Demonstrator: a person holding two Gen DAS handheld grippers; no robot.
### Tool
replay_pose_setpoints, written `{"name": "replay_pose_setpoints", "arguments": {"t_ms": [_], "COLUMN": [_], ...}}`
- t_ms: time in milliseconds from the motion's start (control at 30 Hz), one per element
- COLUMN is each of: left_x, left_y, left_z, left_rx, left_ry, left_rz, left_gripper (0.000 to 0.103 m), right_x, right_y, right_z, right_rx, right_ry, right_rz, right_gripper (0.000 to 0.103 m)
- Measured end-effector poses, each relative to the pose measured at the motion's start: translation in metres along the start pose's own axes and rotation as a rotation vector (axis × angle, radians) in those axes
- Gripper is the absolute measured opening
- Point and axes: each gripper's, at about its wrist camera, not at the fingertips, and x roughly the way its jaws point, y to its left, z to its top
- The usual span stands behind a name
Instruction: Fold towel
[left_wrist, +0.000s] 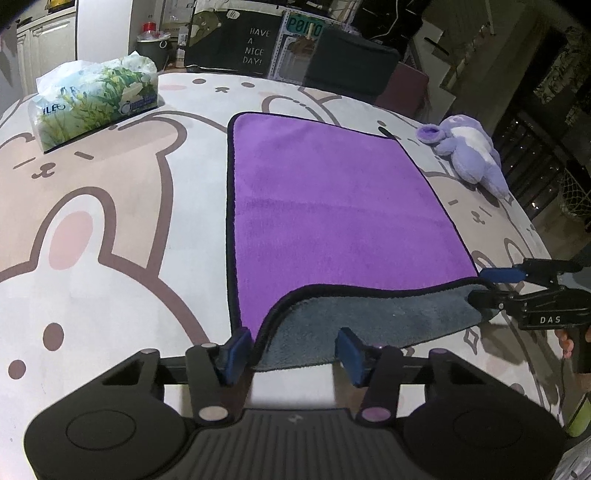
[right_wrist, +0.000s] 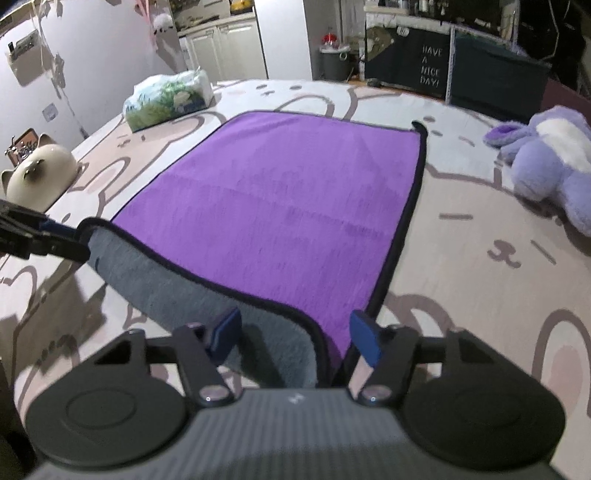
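Note:
A purple towel with a black hem and grey underside lies flat on the table; it also shows in the right wrist view. Its near edge is turned up, showing the grey side. My left gripper is open, its blue fingers straddling the near left corner. My right gripper is open around the near right corner. In the left wrist view the right gripper shows from the side, its jaws above and below the corner. In the right wrist view the left gripper sits at the other corner.
A tissue pack stands at the far left of the bear-print tablecloth. A purple plush toy lies to the right of the towel. A cream cat-shaped bowl sits at the left table edge. Dark shelves stand behind the table.

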Motion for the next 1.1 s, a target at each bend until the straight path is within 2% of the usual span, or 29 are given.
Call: {"name": "replay_pose_setpoints", "arguments": {"t_ms": [167,333,433,567,733,867,1100], "left_x": [-0.001,-0.002,-0.002,0.0,0.003,0.004,-0.008], "left_y": [0.001,0.001,-0.001,-0.002,-0.001,0.001,-0.003], "left_z": [0.003,0.004,0.005,0.005,0.006,0.01,0.024], "left_rx": [0.02,0.062,0.109,0.129,0.135,0.14,0.157], "left_ry": [-0.012,-0.024,-0.028,-0.01,0.01,0.011,-0.057], "left_rz": [0.011,0.02,0.02,0.011,0.029,0.052,0.066], "left_gripper": [0.051,0.051,0.048,0.034,0.01,0.005,0.005], "right_x": [0.001,-0.002,-0.004,-0.007,-0.009,-0.013,-0.029], "right_y": [-0.002,-0.005,-0.007,-0.006,-0.005,-0.005,-0.006], "right_z": [-0.003,-0.004,-0.007,-0.009,-0.01,-0.009,0.0], "right_rx": [0.016,0.028,0.025,0.018,0.009,0.008,0.026], "right_ry": [0.041,0.067,0.077,0.085,0.091,0.078,0.003], "right_rz": [0.014,0.013,0.008,0.003,-0.002,-0.007,-0.025], "right_gripper": [0.055,0.028,0.018,0.012,0.007,0.006,0.006]}}
